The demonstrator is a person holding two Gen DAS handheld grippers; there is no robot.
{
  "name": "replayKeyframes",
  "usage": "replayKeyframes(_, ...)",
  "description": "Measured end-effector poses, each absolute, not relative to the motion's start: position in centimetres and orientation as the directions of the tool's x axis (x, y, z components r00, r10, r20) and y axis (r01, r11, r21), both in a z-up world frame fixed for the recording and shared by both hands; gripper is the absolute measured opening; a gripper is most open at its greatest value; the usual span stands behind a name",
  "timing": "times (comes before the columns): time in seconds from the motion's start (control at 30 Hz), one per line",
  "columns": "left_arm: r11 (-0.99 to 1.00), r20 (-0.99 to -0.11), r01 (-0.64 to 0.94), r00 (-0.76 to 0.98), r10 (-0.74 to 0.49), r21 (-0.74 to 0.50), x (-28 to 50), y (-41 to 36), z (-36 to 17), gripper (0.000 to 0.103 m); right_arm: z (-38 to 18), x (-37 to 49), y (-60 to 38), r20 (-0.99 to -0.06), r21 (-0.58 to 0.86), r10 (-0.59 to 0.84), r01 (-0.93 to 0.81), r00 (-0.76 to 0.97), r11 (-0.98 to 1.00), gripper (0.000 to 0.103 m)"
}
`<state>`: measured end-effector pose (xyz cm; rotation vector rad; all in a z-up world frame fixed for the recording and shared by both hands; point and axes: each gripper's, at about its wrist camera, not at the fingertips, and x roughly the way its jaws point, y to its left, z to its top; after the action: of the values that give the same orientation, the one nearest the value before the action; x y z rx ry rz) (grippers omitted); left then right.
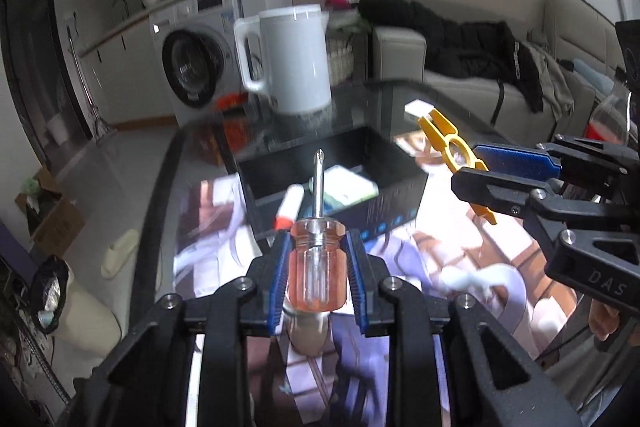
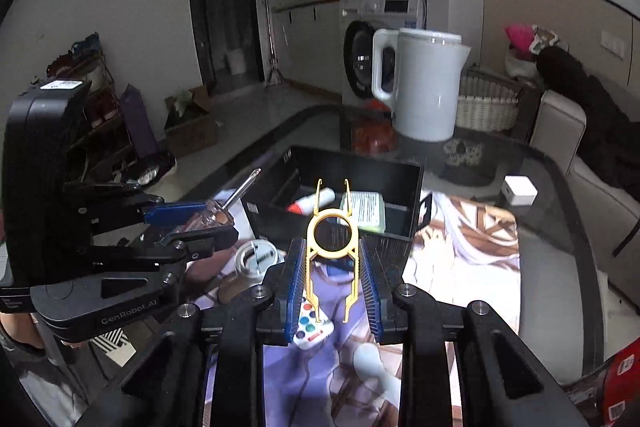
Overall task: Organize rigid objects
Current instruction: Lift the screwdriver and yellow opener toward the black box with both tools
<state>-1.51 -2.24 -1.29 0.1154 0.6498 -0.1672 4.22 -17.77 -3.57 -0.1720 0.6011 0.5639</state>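
My left gripper [image 1: 317, 259] is shut on a stubby screwdriver [image 1: 318, 263] with a clear orange handle, its metal shaft pointing up and away. The same screwdriver [image 2: 230, 201] shows in the right wrist view, held at the left. My right gripper [image 2: 333, 263] is shut on a yellow plastic clip tool [image 2: 332, 247] with a ring and two thin prongs. That yellow tool [image 1: 454, 151] appears at the right of the left wrist view. Both are held above the picture mat, in front of a black open box [image 2: 400, 179] holding a white tube [image 2: 314, 201] and a green-edged pad [image 2: 364, 209].
A white kettle [image 2: 420, 83] stands behind the box on the dark glass table [image 2: 560, 267]. A small remote with coloured buttons [image 2: 310, 325] and a round white lid [image 2: 256, 257] lie on the mat. A white cube [image 2: 519, 190] sits at the right. A sofa lies beyond.
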Motion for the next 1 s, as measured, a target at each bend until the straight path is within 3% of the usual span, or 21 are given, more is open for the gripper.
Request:
replayKeyframes(0.2,0.985,-0.424,0.153,0.9,-0.107,0.074,-3.5,-1.9,1.7,0.025,-0.4,0.5,-18.3,-0.351,-0.055,0.507,-0.558,0.787,0.828,0.026)
replayKeyframes(0.33,0.986,-0.336,0.149,0.935,-0.118,0.068,-4.7,-1.6,3.0,0.025,0.8,-1.4,-18.5,-0.252,-0.072,0.518,-0.55,0.817,0.832,0.026)
replayKeyframes(1.0,0.992,-0.293,0.127,0.949,-0.115,0.023,-4.4,-0.8,4.0,0.025,1.7,-1.2,-18.6,-0.212,-0.062,0.519,-0.541,0.828,0.838,0.026)
